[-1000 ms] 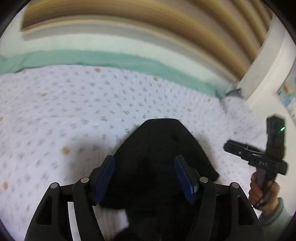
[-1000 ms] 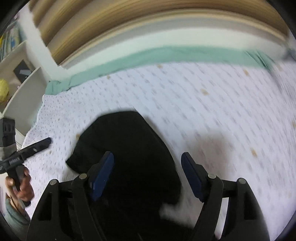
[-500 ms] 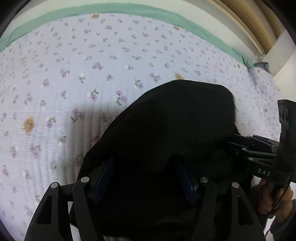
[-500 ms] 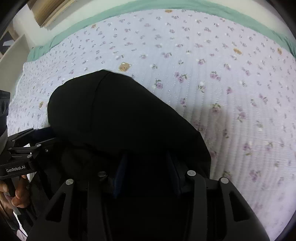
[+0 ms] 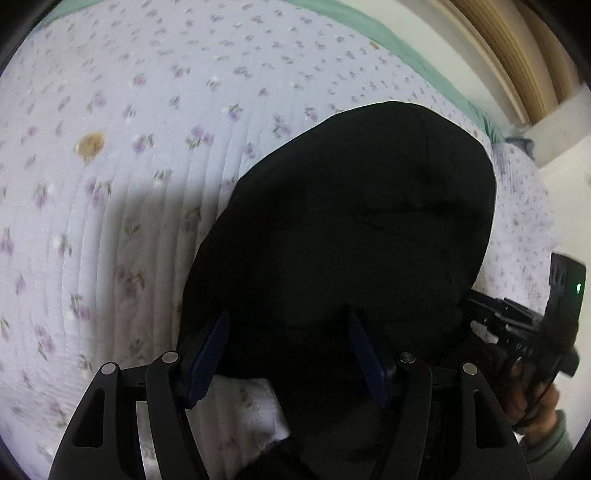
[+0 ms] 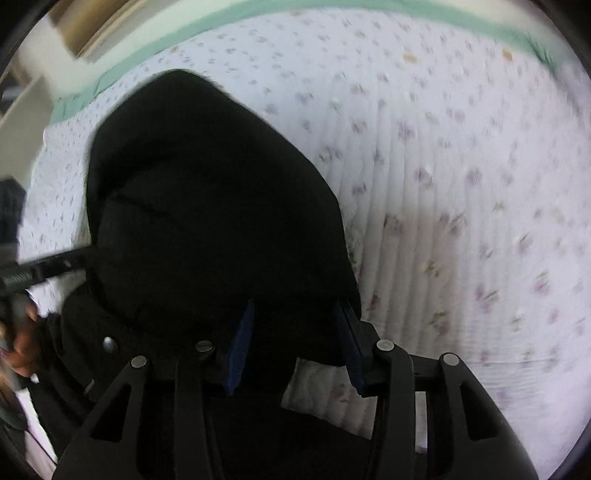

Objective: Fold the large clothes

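A bulky black garment [image 5: 351, 221] lies heaped on the flowered quilt [image 5: 110, 184]. My left gripper [image 5: 288, 350] stands open low over its near edge, with dark cloth between the wide-set blue pads [image 5: 210, 350]. In the right wrist view the same garment [image 6: 207, 206] fills the left half, and a silver button [image 6: 108, 344] shows on it. My right gripper [image 6: 293, 343] has its pads drawn in on a thick fold of the cloth. Each gripper shows at the other view's edge: the right gripper [image 5: 517, 325] and the left gripper [image 6: 33, 273].
The quilt [image 6: 461, 184] spreads wide to the right of the garment. A green sheet edge [image 6: 258, 22] borders its far side. Wooden slats [image 5: 517, 55] and a white shelf [image 6: 22, 122] stand beyond the bed. A hand [image 5: 532, 406] grips the right handle.
Both grippers have sunk from well above the bed down onto the garment. The right gripper's pads have drawn in on the cloth; the left pads stay wide apart.
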Tool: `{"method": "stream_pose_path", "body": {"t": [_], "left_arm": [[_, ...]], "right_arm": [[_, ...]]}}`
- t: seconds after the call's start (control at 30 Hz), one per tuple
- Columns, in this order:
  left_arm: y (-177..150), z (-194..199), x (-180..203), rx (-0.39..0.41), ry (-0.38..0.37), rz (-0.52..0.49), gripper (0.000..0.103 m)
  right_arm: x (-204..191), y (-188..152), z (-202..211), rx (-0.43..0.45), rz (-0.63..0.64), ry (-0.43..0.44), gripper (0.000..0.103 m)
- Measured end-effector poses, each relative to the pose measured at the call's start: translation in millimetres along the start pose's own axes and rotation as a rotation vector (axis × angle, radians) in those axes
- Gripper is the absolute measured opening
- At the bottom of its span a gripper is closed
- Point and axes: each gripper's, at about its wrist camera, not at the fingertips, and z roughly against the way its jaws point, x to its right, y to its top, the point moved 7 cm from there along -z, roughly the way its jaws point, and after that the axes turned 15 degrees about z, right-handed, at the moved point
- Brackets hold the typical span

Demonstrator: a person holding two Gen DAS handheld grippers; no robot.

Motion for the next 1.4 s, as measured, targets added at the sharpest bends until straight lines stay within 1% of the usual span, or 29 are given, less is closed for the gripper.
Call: {"method": "stream_pose_path", "body": {"t": [0.07, 0.1, 0.13, 0.23, 0.27, 0.33, 0.37, 0.4, 0.47, 0.5, 0.57, 0.6, 0.63, 0.67, 0.7, 0.73, 0.77, 0.8, 0.83, 0.87, 0.9, 0.97, 1.0, 1.1, 1.2, 1.27, 1.3, 1.37, 1.4], "left_arm": [[1, 11, 7, 0.009, 0.016, -0.023, 0.067], [1, 23, 12, 0.027, 0.001, -0.045, 0.067], [2, 34, 17, 0.046, -0.025, -0.058, 0.067], [14, 77, 30, 0.113, -0.136, -0.092, 0.067], [21, 87, 33, 0.134, -0.149, -0.099, 0.068], [43, 98, 41, 0.158, -0.170, -0.113, 0.071], [53, 96, 43, 0.151, -0.175, -0.118, 0.076], [66, 89, 46, 0.134, -0.183, -0.115, 0.076], [87, 73, 42, 0.080, -0.204, -0.091, 0.076], [95, 59, 42, 0.036, -0.216, -0.078, 0.076], [102, 45, 42, 0.021, -0.206, -0.086, 0.076], [105, 34, 41, 0.011, -0.185, -0.088, 0.076], [102, 27, 39, -0.015, -0.185, -0.080, 0.076], [99, 16, 37, -0.066, -0.211, -0.067, 0.076], [95, 6, 37, -0.120, -0.246, -0.050, 0.076], [92, -5, 37, -0.161, -0.270, -0.032, 0.076], [90, -13, 37, -0.173, -0.271, -0.024, 0.076], [88, -18, 36, -0.167, -0.260, -0.020, 0.074], [86, -18, 37, -0.156, -0.258, -0.021, 0.073], [81, -14, 40, -0.140, -0.265, -0.033, 0.060], [78, -10, 44, -0.132, -0.270, -0.048, 0.041], [65, 7, 50, -0.105, -0.281, -0.111, 0.028], [57, 20, 53, -0.092, -0.289, -0.138, 0.026], [29, 69, 63, -0.037, -0.325, -0.221, 0.024], [-10, 124, 71, 0.018, -0.362, -0.283, 0.024], [-35, 150, 71, 0.038, -0.360, -0.313, 0.024], [-50, 162, 72, 0.041, -0.358, -0.327, 0.024], [-86, 181, 74, 0.038, -0.353, -0.356, 0.024], [-109, 191, 74, 0.035, -0.348, -0.374, 0.024]], "right_arm": [[2, 6, 7, -0.007, 0.021, -0.009, 0.048], [3, 14, 11, -0.006, 0.037, -0.012, 0.048], [3, 24, 19, 0.003, 0.057, -0.004, 0.048], [3, 46, 48, 0.077, 0.087, 0.057, 0.048], [5, 58, 58, 0.108, 0.097, 0.066, 0.049], [9, 82, 68, 0.146, 0.112, 0.070, 0.059], [12, 96, 69, 0.157, 0.120, 0.071, 0.066], [14, 111, 67, 0.162, 0.130, 0.074, 0.071], [15, 134, 52, 0.139, 0.141, 0.115, 0.072], [26, 148, 31, 0.114, 0.138, 0.142, 0.072], [27, 156, 11, 0.068, 0.138, 0.186, 0.072], [16, 158, 0, 0.050, 0.145, 0.192, 0.072], [11, 158, -13, 0.019, 0.158, 0.194, 0.072], [2, 141, -22, 0.002, 0.160, 0.191, 0.072], [3, 139, -34, -0.026, 0.150, 0.196, 0.072], [4, 136, -46, -0.058, 0.124, 0.232, 0.072], [1, 133, -56, -0.078, 0.097, 0.265, 0.072], [4, 130, -63, -0.090, 0.059, 0.299, 0.073], [4, 128, -65, -0.086, 0.048, 0.311, 0.073], [3, 126, -63, -0.069, 0.045, 0.322, 0.067], [0, 123, -54, -0.044, 0.063, 0.341, 0.045], [-8, 115, -39, 0.005, 0.124, 0.314, 0.027], [-15, 110, -24, 0.038, 0.173, 0.282, 0.022], [-42, 93, 23, 0.111, 0.285, 0.215, 0.020], [-72, 68, 80, 0.191, 0.358, 0.162, 0.020], [-88, 50, 106, 0.224, 0.387, 0.135, 0.020], [-97, 34, 123, 0.239, 0.395, 0.129, 0.020], [-110, 13, 141, 0.251, 0.397, 0.127, 0.020], [-119, -3, 151, 0.255, 0.396, 0.127, 0.020]]}}
